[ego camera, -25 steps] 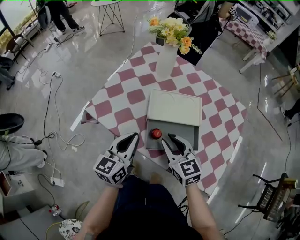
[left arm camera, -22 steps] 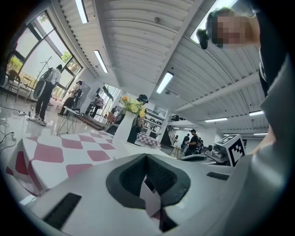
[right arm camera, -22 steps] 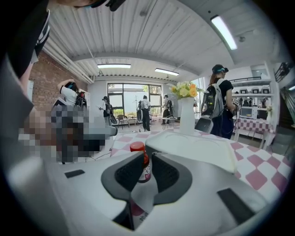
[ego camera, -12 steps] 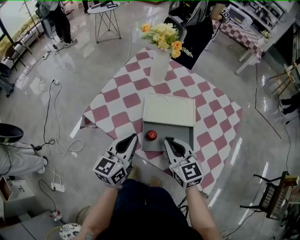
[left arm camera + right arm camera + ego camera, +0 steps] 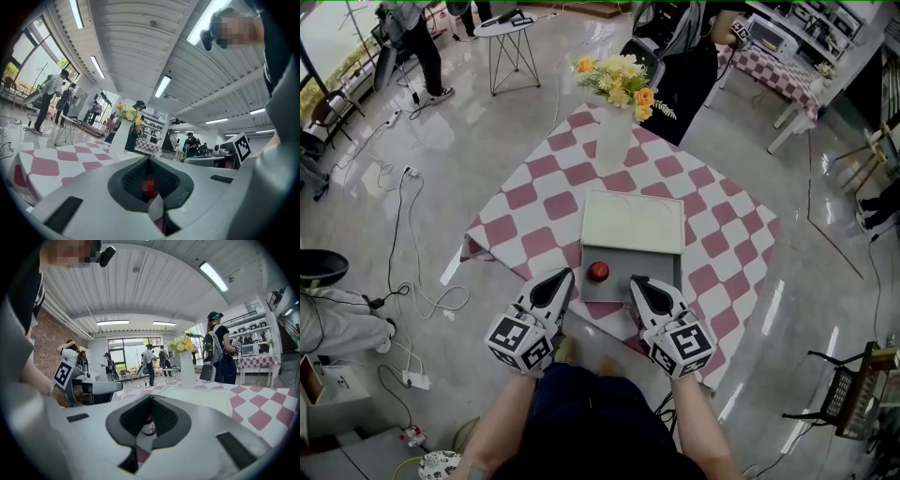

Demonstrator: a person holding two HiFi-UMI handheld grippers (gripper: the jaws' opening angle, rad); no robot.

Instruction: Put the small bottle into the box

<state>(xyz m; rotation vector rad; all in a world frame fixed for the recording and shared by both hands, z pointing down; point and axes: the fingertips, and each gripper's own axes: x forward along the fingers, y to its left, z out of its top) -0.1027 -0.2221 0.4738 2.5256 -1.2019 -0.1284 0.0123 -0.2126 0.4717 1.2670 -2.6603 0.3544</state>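
Note:
The small bottle (image 5: 598, 272), red-capped, stands upright in the near-left corner of the grey box (image 5: 642, 267), whose cream lid (image 5: 633, 223) lies open behind it. My left gripper (image 5: 566, 276) hovers at the box's near-left edge, shut and empty. My right gripper (image 5: 634, 281) hovers over the box's near edge, to the right of the bottle, also shut and empty. Past the closed tips of the right gripper (image 5: 150, 397) the bottle (image 5: 149, 426) shows with its white label. Behind the left gripper (image 5: 149, 159) the bottle is only a red blur (image 5: 148, 185).
The box sits on a pink and white checked tablecloth (image 5: 534, 202). A white vase (image 5: 612, 141) with yellow flowers stands behind the lid. Cables (image 5: 403, 216) trail over the floor at left. People (image 5: 417, 42) and a small round table (image 5: 511, 28) are farther back.
The right gripper's jaws, apart a second ago, are now together with nothing in them. Both grippers have lifted a little. The bottle has stayed in the box.

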